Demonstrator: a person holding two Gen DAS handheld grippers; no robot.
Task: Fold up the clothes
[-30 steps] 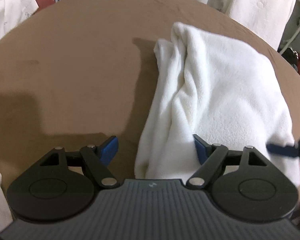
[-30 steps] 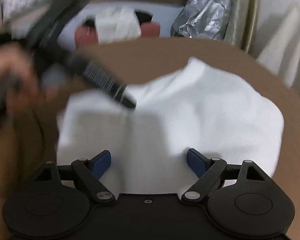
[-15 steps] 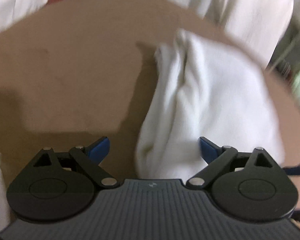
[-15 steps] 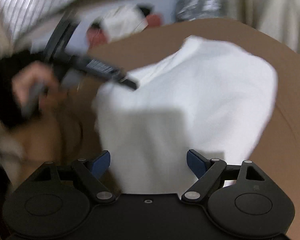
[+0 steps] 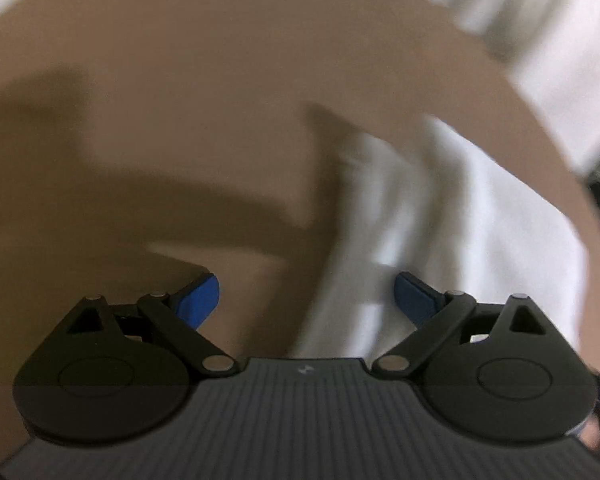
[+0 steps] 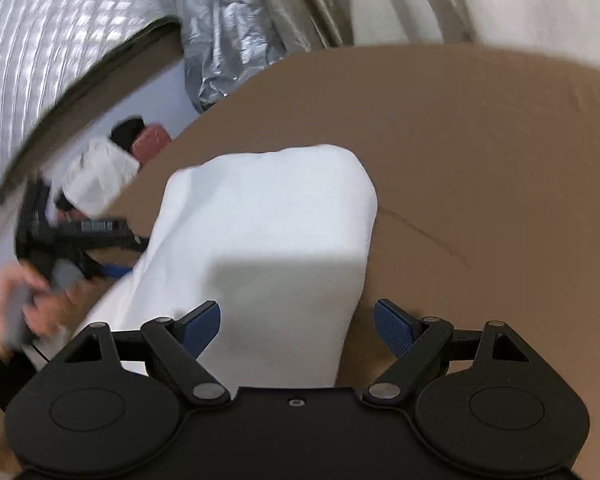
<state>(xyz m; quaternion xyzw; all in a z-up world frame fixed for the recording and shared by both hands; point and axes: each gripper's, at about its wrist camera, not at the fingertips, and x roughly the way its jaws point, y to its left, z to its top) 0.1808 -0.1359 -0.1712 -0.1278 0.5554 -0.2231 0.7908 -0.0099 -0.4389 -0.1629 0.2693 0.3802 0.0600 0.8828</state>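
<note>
White fleece garment lay folded into a compact bundle on the brown table, toward its left edge in the right wrist view. A second earlier it had spread wider and flatter; the fold appeared complete. Left gripper, pads wide apart and holding nothing, had drawn back toward the table's near-left side, garment now only under its right pad. Right gripper hung wide open, empty, over the bundle's near end. Judgement: release done; next garment likely.
</note>
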